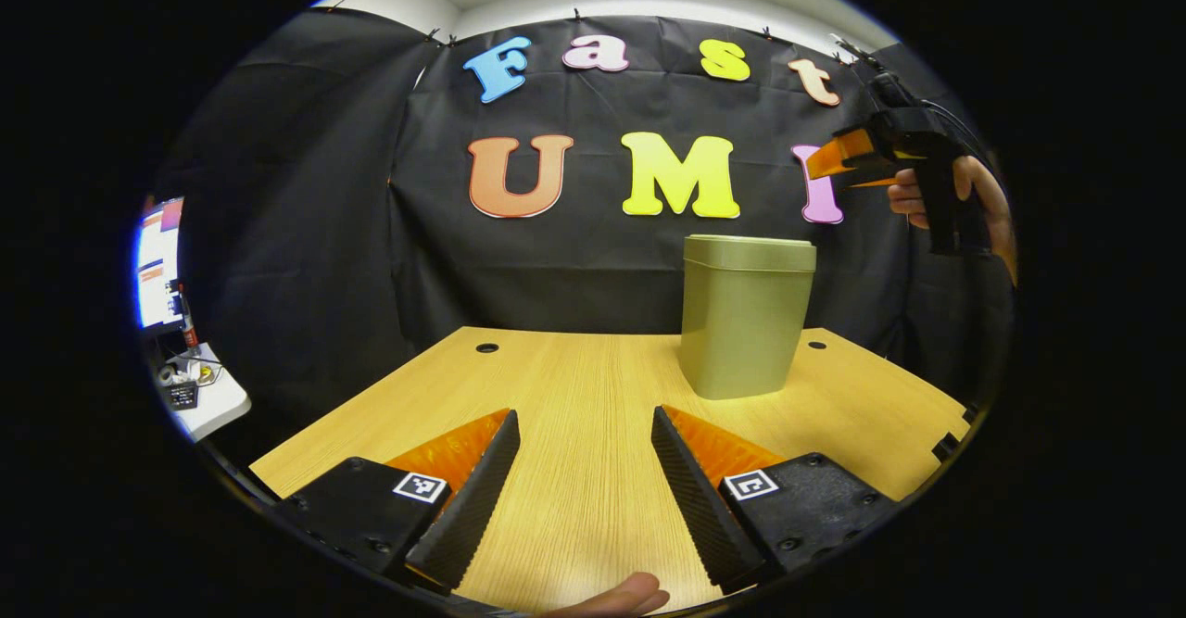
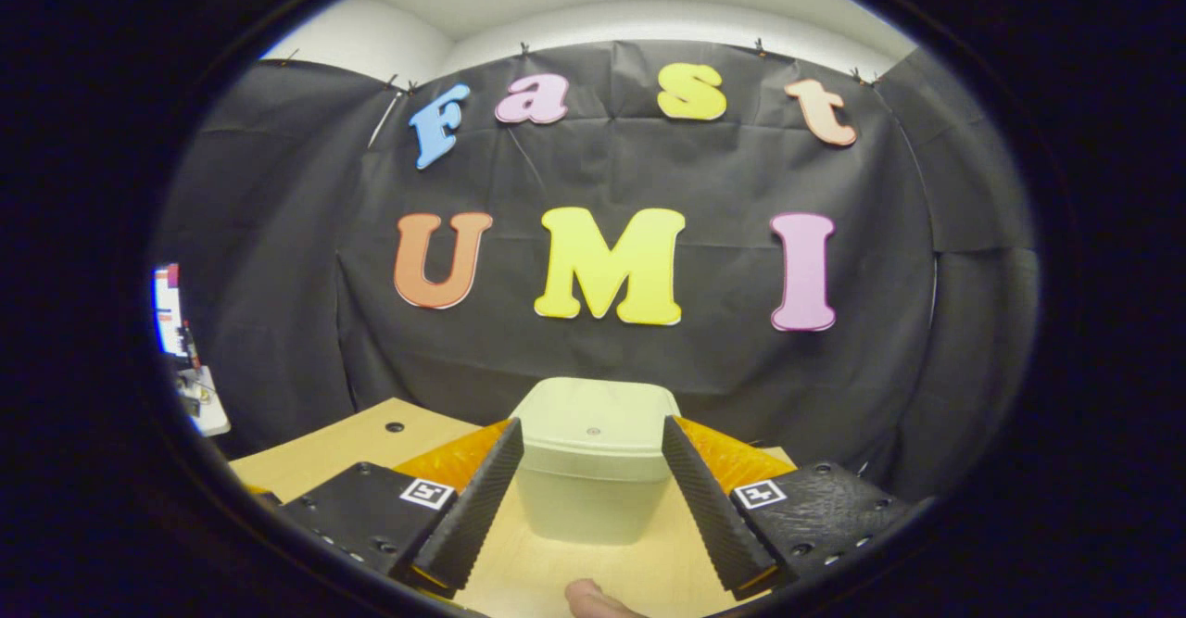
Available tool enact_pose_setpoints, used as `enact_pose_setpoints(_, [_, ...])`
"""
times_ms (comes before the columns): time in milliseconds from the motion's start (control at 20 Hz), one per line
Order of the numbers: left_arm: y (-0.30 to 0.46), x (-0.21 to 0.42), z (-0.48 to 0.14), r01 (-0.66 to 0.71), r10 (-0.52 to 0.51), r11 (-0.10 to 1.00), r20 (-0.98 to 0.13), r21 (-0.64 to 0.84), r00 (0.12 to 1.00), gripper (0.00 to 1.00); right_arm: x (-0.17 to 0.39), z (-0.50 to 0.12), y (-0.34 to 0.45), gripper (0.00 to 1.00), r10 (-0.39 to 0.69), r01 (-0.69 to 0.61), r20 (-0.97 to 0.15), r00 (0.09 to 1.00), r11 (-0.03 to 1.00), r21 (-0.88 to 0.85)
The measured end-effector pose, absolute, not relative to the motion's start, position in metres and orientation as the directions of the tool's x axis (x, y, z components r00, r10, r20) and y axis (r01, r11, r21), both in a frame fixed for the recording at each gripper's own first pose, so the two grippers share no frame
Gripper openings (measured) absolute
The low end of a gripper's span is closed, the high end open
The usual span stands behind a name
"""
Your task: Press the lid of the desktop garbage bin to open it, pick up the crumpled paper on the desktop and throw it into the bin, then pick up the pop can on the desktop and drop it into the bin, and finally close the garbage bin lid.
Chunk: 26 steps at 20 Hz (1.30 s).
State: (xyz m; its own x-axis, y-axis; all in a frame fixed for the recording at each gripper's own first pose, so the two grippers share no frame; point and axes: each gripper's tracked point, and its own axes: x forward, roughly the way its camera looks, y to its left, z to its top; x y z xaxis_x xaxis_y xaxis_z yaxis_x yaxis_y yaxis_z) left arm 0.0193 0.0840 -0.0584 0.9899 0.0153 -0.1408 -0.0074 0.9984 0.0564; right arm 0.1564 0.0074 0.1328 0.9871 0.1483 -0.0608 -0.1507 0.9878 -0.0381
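Note:
An olive-green desktop bin [image 1: 746, 317] stands upright on the wooden table [image 1: 556, 377], right of centre, its lid [image 1: 750, 252] down. My left gripper [image 1: 585, 419] hovers low over the table's near part, open, with nothing between its fingers. My right gripper [image 1: 839, 159] is held by a hand [image 1: 973, 192] high up, above and right of the bin. In the right gripper view the bin [image 2: 579, 507] lies ahead and below, its lid [image 2: 593, 414] flat, framed by the open right gripper [image 2: 591, 426], which stays apart from it.
Two round cable holes [image 1: 487, 347] [image 1: 816, 345] sit near the table's far edge. A white side table [image 1: 208, 396] with a lit screen [image 1: 157, 266] stands off to the left. A thumb [image 1: 621, 595] shows at the bottom edge.

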Motion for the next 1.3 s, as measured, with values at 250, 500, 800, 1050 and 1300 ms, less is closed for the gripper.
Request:
enact_pose_setpoints(250, [0.086,-0.002,-0.038,-0.038,0.044,0.998,-0.104,0.058,0.994,0.93,0.061,0.117,-0.001,0.98,0.151,-0.151,0.003,0.988,0.986,-0.065])
enact_pose_setpoints(500, [0.071,-0.014,-0.026,-0.022,0.027,0.998,-0.081,0.061,0.996,0.93,-0.006,0.078,-0.001,0.98,0.177,-0.177,0.031,0.984,0.984,-0.016])
enact_pose_setpoints(800, [0.045,-0.024,-0.024,-0.007,0.012,0.997,-0.062,0.083,0.998,0.93,-0.034,0.037,-0.038,0.97,0.12,-0.12,0.024,0.993,0.993,0.014])
enact_pose_setpoints(1050, [0.015,-0.022,-0.027,0.038,-0.034,0.995,-0.038,0.094,0.999,0.93,-0.039,0.012,-0.061,0.95,0.076,-0.078,0.021,0.997,0.995,0.058])
enact_pose_setpoints(1300, [0.01,-0.022,-0.035,0.024,-0.019,0.994,-0.05,0.109,0.999,0.93,-0.043,0.001,-0.068,0.94,0.073,-0.074,0.039,0.997,0.997,0.02])
